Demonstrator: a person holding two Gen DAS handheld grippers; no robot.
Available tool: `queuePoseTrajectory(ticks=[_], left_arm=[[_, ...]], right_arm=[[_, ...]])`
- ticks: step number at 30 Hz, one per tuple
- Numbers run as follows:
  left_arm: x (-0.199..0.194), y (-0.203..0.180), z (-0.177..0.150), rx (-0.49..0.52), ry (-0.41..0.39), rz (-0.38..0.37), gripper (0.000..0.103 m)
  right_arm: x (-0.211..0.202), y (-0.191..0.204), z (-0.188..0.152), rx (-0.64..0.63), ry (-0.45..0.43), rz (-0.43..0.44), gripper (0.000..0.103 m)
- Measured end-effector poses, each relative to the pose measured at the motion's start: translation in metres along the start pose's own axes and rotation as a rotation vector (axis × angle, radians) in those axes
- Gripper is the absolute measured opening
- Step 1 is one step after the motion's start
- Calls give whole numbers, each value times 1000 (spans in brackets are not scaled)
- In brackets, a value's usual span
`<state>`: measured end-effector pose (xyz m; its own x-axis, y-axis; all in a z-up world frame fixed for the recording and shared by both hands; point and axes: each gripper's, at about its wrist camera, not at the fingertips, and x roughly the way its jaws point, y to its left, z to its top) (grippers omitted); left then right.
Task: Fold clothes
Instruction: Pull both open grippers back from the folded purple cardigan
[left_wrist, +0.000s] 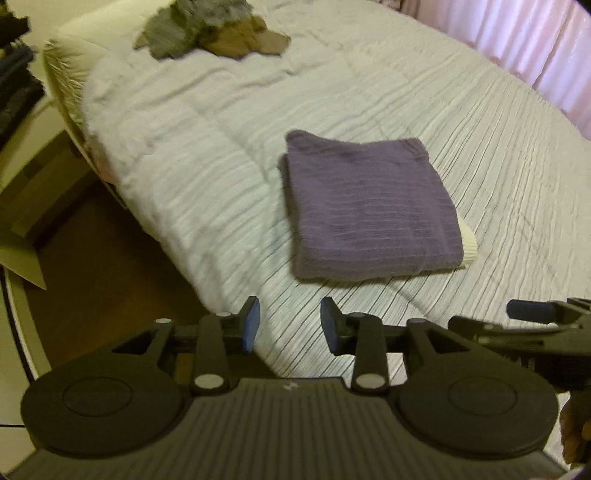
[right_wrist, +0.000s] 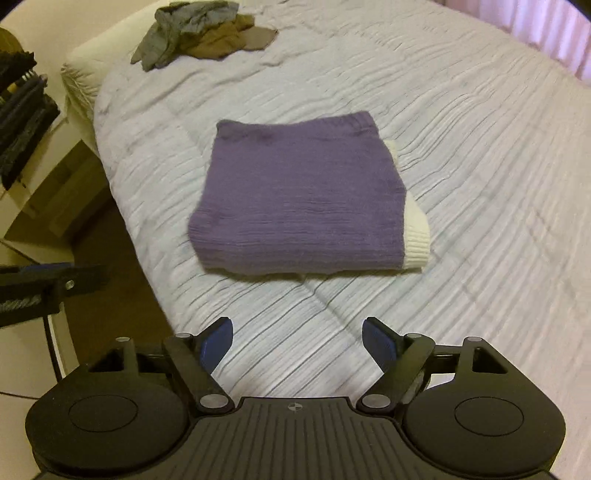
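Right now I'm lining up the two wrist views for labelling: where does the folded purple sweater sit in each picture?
Left wrist view: the folded purple sweater lies right of centre on the bedspread, beyond the open left gripper.
Right wrist view: it lies near the centre, straight ahead of the open right gripper.
Shared landmark: the pile of unfolded clothes at the far top left of the bed.
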<state>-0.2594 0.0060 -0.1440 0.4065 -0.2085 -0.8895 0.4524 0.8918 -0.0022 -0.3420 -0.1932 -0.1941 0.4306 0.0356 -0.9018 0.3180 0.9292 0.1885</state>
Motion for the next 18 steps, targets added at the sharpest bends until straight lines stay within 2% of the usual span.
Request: queuePoseTrajectory(ticks=[9,18], left_arm=[[-74,15,-34,20,-67,-12,38],[-113,9,-48,15,-116,-29,42]], right_arm=[[-70,30,-34,51,-84,-56,80],[-102,40,-51,20,-106,-74,80]])
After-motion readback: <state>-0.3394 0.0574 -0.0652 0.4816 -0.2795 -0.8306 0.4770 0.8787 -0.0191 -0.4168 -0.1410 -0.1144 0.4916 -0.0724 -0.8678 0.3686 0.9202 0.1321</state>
